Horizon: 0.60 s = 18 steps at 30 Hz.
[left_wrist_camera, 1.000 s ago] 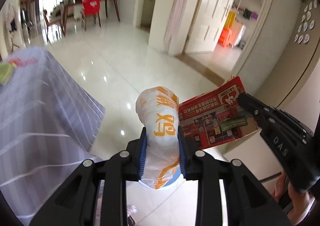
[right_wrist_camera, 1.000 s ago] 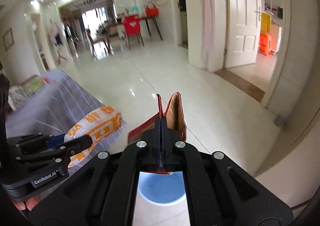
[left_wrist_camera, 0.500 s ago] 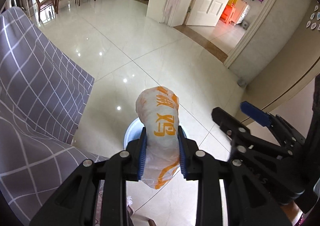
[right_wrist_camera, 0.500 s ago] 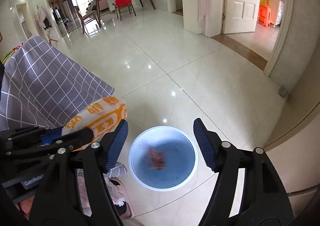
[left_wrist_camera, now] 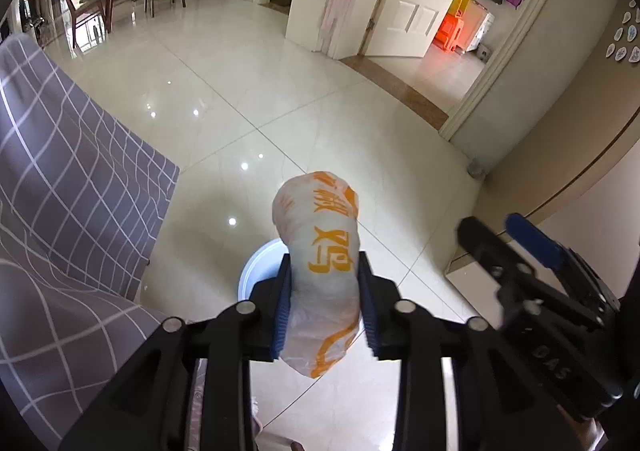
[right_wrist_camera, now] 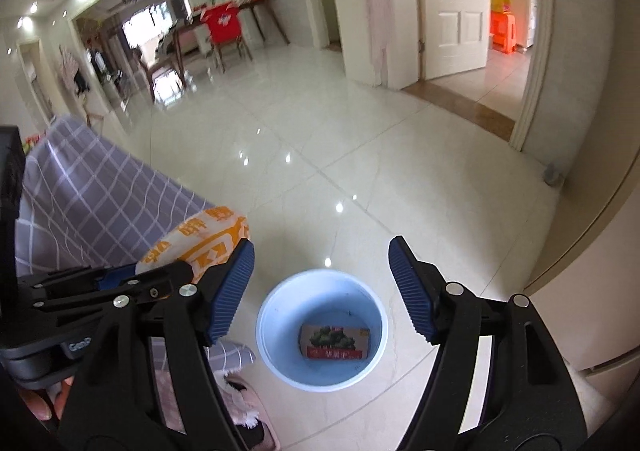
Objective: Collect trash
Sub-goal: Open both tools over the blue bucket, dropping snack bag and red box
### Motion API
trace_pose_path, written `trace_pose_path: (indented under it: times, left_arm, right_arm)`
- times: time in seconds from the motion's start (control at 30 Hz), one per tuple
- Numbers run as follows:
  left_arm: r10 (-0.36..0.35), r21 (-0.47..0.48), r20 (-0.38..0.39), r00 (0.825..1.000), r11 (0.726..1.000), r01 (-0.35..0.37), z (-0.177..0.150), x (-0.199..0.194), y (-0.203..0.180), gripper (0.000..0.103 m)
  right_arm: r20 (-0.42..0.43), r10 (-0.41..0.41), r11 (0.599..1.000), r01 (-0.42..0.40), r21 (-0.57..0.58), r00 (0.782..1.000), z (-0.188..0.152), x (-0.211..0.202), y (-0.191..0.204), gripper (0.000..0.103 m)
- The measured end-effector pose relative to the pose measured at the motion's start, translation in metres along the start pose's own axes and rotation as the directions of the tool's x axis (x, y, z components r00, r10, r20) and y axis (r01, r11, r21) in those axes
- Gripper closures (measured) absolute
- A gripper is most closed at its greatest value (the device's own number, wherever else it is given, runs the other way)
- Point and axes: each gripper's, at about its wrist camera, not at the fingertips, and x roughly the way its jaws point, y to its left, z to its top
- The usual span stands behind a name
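Both cams ride on the handheld grippers, looking steeply down and forward over the tiled floor [left_wrist_camera: 320,99]. Left view sits right above the blue bucket [left_wrist_camera: 256,271], at 6 o'clock. Right view has that bucket [right_wrist_camera: 320,379] near 6 too. Both also catch the checked cloth [left_wrist_camera: 60,211] around 9.

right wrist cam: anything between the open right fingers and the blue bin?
Nothing. The right gripper is open over the blue bin, only air between; a red carton lies inside the bin.

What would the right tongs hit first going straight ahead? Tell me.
Probably the blue bin on the floor: the open, empty right tongs point down at it, where a red carton already lies. Depth is uncertain.
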Motion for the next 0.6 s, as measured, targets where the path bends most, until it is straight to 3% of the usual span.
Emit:
trace_pose_path:
  times: [0.03, 0.1, 0.2, 0.43, 0.6]
  left_arm:
    - [0.005, 0.0, 0.009, 1.0, 1.0, -0.005, 0.002, -0.003, -0.002, 0.047]
    - [0.044, -0.011, 0.03, 0.999, 0.999, -0.043, 0.004, -0.01, -0.004, 0.028]
    - [0.018, -0.025, 0.06, 0.998, 1.0, -0.017, 0.005, -0.022, -0.003, 0.026]
    - [0.061, -0.013, 0.111, 0.992, 0.998, -0.059, 0.0, -0.06, -0.009, 0.026]
    - [0.11, -0.018, 0.176, 0.978, 0.994, -0.109, -0.006, -0.103, -0.006, 0.026]
  right_arm:
    - [0.014, -0.002, 1.0, 0.002, 0.01, 1.0, 0.002, -0.005, -0.001, 0.032]
    - [0.05, -0.004, 0.999, 0.002, 0.037, 0.999, 0.005, -0.017, -0.008, 0.03]
    - [0.072, -0.006, 0.998, 0.002, 0.062, 0.997, 0.01, -0.03, -0.014, 0.028]
    - [0.09, 0.029, 0.997, -0.035, 0.07, 0.996, 0.015, -0.054, -0.009, 0.028]
    - [0.12, 0.091, 0.994, -0.097, 0.05, 0.989, 0.02, -0.08, 0.01, 0.027]
